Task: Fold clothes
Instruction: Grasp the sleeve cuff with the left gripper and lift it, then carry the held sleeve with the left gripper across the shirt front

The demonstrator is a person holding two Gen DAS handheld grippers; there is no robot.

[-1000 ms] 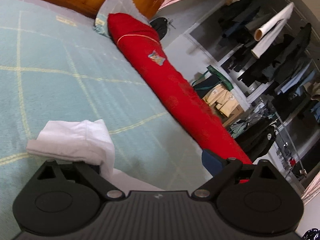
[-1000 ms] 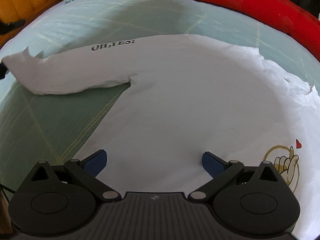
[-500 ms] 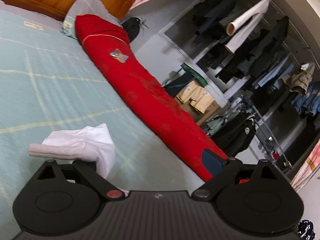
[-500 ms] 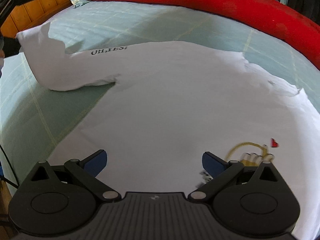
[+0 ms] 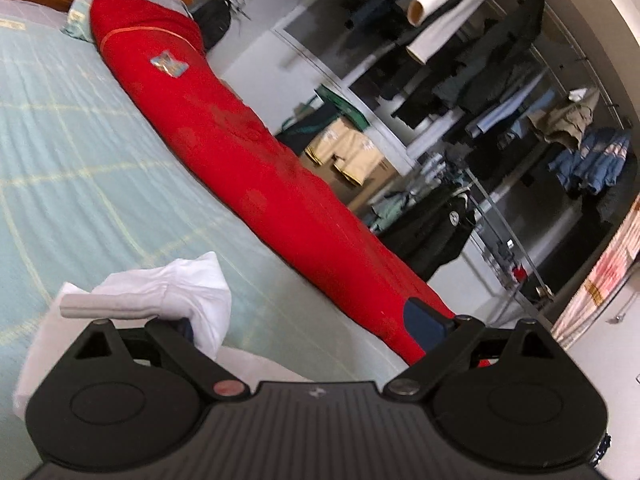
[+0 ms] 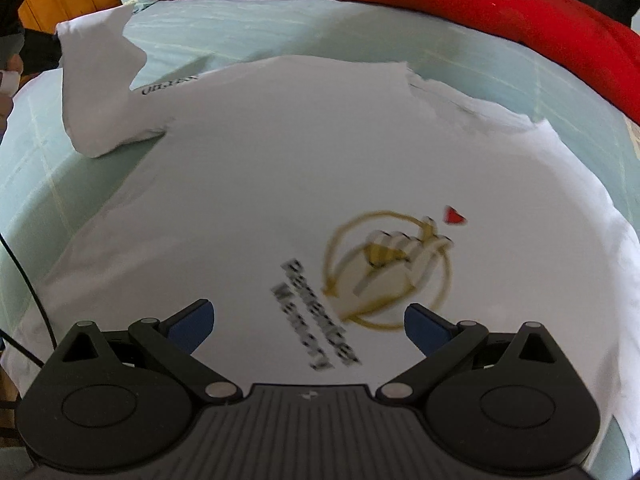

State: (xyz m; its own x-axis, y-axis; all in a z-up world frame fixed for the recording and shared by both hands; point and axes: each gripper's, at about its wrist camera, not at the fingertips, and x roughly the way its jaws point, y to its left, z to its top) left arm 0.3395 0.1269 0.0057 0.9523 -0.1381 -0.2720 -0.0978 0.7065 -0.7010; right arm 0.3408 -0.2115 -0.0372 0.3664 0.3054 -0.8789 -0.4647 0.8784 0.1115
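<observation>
While my right gripper (image 6: 308, 330) hangs wide open over the shirt (image 6: 280, 168), holding nothing, the fold has barely begun. Low centre of the right view, the print (image 6: 384, 268) sits between the two blue pads, and the shirt body lies flat on the bed (image 6: 360, 36), filling most of that frame. Only one sleeve (image 6: 100, 80) is up, raised at upper left of the right view.

Left gripper (image 5: 304, 320): its right finger stands well out at lower right of the left view, so the jaws look wide apart, yet the sleeve (image 5: 160, 296) is bunched over the left pad at lower left. Whether it is pinched or merely hooked there, I cannot tell. Beyond it the red bolster (image 5: 248, 160) runs along the bed edge.

Left to do, by my reading: lay this sleeve across, the other sleeve, then the body folds.

Against a second ago: sleeve then lay flat on the bed, now lifted. Right view has swung so the whole print shows; earlier it was only at the lower right edge. Left view has tilted toward the wardrobe (image 5: 500, 120).
</observation>
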